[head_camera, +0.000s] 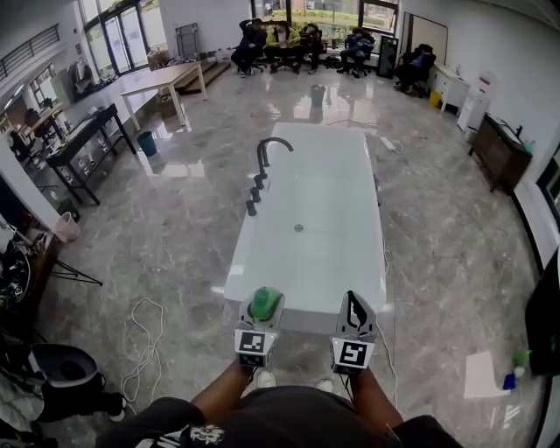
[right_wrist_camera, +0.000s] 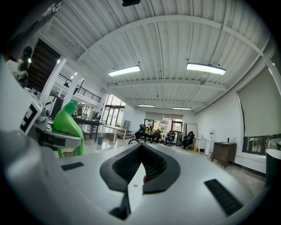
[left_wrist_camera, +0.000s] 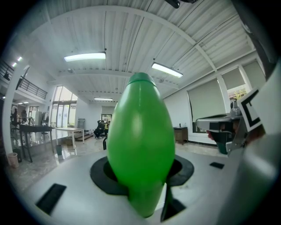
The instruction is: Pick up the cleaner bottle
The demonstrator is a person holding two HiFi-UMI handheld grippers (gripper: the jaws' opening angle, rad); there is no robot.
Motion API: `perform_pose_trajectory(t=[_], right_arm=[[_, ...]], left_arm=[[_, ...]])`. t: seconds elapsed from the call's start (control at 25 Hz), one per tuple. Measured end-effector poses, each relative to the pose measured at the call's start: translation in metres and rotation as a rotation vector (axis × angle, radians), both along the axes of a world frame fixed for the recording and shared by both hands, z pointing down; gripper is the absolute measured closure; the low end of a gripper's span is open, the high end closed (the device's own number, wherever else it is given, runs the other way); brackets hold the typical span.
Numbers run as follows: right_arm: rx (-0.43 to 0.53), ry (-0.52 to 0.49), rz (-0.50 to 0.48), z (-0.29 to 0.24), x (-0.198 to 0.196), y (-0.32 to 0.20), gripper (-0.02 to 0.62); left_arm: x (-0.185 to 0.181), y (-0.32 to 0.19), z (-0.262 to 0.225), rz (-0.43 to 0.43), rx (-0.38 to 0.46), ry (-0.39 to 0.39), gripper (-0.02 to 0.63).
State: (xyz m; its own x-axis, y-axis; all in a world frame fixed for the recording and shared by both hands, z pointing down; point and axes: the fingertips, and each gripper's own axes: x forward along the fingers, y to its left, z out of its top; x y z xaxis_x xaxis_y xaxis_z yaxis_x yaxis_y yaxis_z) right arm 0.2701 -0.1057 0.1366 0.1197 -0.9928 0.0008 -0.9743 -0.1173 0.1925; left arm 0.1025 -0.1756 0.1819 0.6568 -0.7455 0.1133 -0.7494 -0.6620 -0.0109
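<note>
The left tool (head_camera: 262,308) is clenched on the green bottle (left_wrist_camera: 140,140), which stands upright between its jaws, cap at 12 o'clock. In the head view the bottle sits at 6 o'clock, over the near edge of the white tabletop (head_camera: 324,201). The right tool (right_wrist_camera: 140,151), just beside it at 3 o'clock, is clenched on nothing, its jaws meeting at the tips. A black tap (head_camera: 269,147) stands at the tabletop's 11 o'clock.

Bright daylight from far windows (head_camera: 332,13), glare on glossy floor (head_camera: 175,166), strip lights (left_wrist_camera: 84,56) overhead, fisheye-curved edges, cleaner bottle (left_wrist_camera: 140,140) blurred
</note>
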Motion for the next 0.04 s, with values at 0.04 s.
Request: perform_pose_trajectory(t=[0.04], right_arm=[[0.001, 0.001, -0.002, 0.0002, 0.0000, -0.0014, 0.589]], left_arm=[[0.0004, -0.0006, -0.0004, -0.001, -0.001, 0.003, 0.422]])
